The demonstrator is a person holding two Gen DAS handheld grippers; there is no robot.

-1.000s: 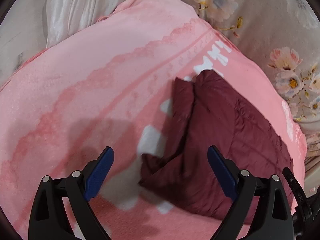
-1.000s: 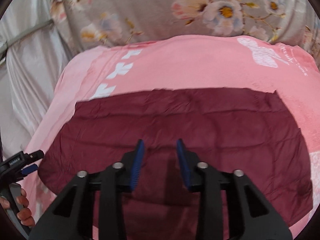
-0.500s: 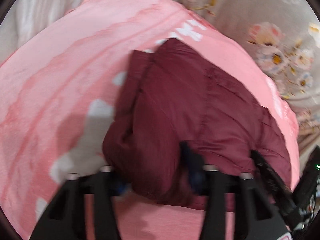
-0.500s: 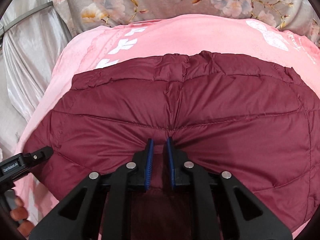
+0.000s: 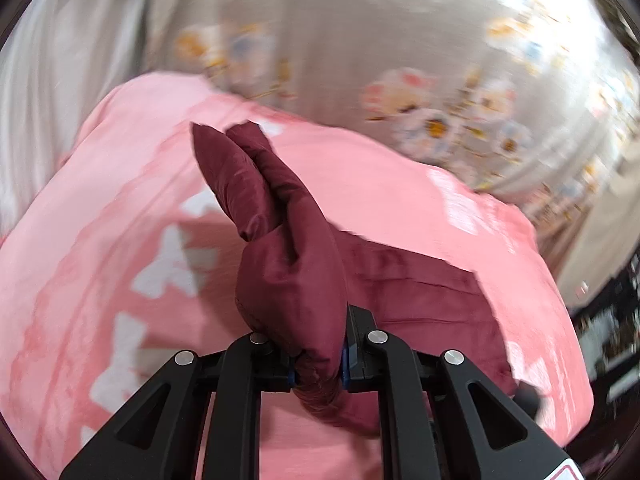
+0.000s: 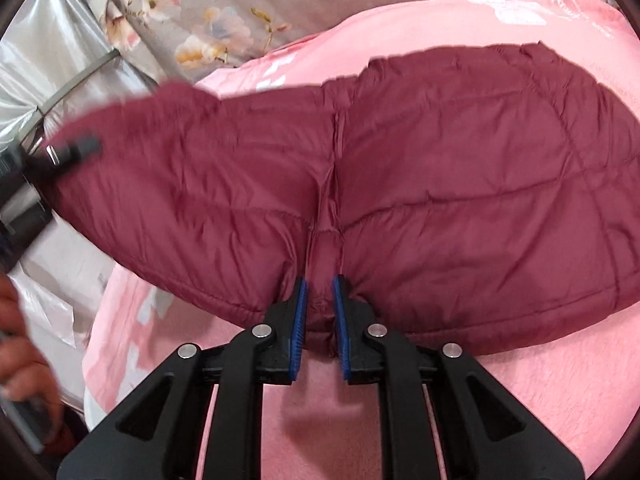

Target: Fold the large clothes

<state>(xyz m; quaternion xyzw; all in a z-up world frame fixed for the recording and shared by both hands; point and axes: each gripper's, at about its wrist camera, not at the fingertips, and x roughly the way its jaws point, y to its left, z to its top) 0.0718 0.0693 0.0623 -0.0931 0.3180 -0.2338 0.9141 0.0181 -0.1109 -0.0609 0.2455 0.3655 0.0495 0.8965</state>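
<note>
A maroon quilted puffer jacket point(image 6: 440, 168) lies on a pink blanket point(image 6: 520, 392). My right gripper point(image 6: 320, 312) is shut on a pinch of the jacket's near edge at a seam, and the jacket bulges up around the pinch. My left gripper point(image 5: 318, 364) is shut on a bunched end of the same jacket point(image 5: 288, 264), lifted off the pink blanket point(image 5: 100, 260); the fabric stands up in two folds ahead of the fingers. The left gripper also shows blurred at the left edge of the right wrist view point(image 6: 60, 156).
A grey floral bedsheet point(image 5: 400, 40) lies beyond the blanket. Silvery white fabric point(image 6: 48, 60) lies to the left. The person's hand point(image 6: 24, 368) shows at the lower left of the right wrist view. The bed edge and dark room clutter point(image 5: 612, 320) are at the right.
Both grippers have closed on the jacket. The left gripper went from wide open above the blanket to shut on a bunched end and lifted it. The right gripper raised the near edge.
</note>
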